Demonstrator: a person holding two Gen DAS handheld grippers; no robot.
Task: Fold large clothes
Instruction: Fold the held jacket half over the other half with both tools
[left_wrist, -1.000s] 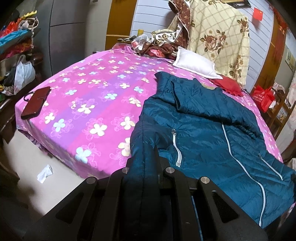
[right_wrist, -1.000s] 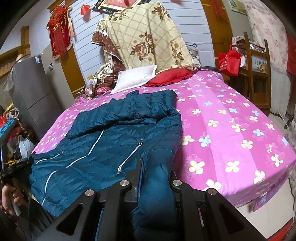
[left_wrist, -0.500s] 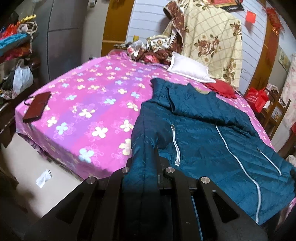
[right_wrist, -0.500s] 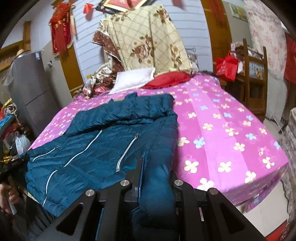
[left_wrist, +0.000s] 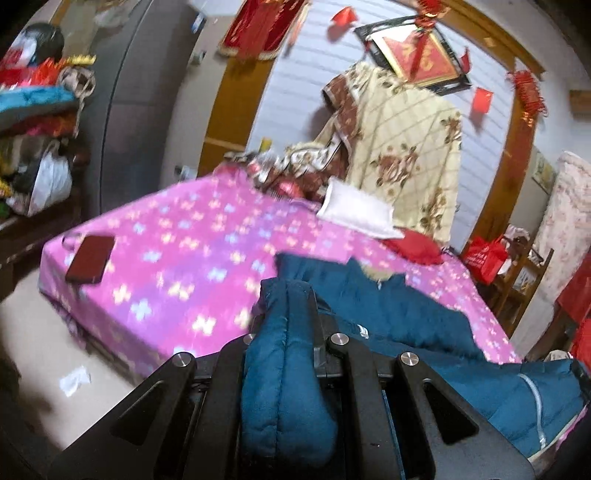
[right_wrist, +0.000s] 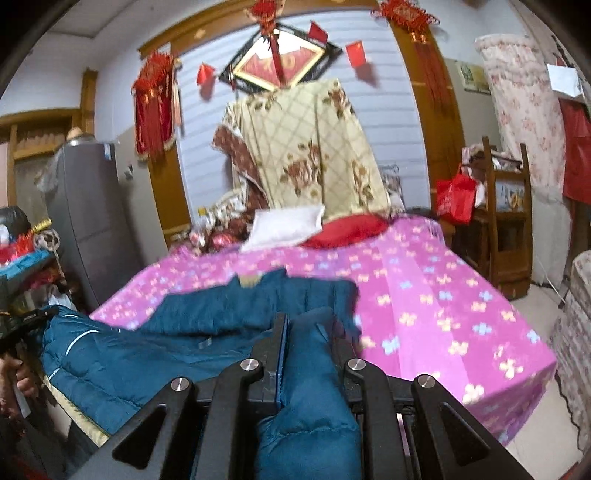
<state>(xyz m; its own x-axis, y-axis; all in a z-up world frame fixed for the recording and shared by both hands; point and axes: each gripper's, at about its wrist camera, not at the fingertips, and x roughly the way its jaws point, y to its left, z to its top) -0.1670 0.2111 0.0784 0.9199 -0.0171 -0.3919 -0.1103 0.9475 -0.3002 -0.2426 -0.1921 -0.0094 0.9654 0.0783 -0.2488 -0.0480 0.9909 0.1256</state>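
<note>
A dark teal quilted jacket (left_wrist: 399, 314) with white zips lies on the pink flowered bed (left_wrist: 177, 258). My left gripper (left_wrist: 286, 295) is shut on a thick fold of the jacket's left hem and holds it raised above the bed. My right gripper (right_wrist: 306, 321) is shut on a fold of the jacket (right_wrist: 207, 321) at its right hem, also raised. The jacket's near part hangs lifted between the two grippers; its collar end still rests on the bed (right_wrist: 443, 295).
A dark red phone (left_wrist: 90, 259) lies at the bed's left corner. A white pillow (left_wrist: 354, 212), a red pillow (right_wrist: 343, 230) and a floral quilt (right_wrist: 310, 147) sit at the head. A wooden rack with a red bag (right_wrist: 456, 197) stands right.
Both grippers have lifted and tilted up, raising the jacket's hem off the bed. The jacket is drawn up toward me, with less of it lying flat.
</note>
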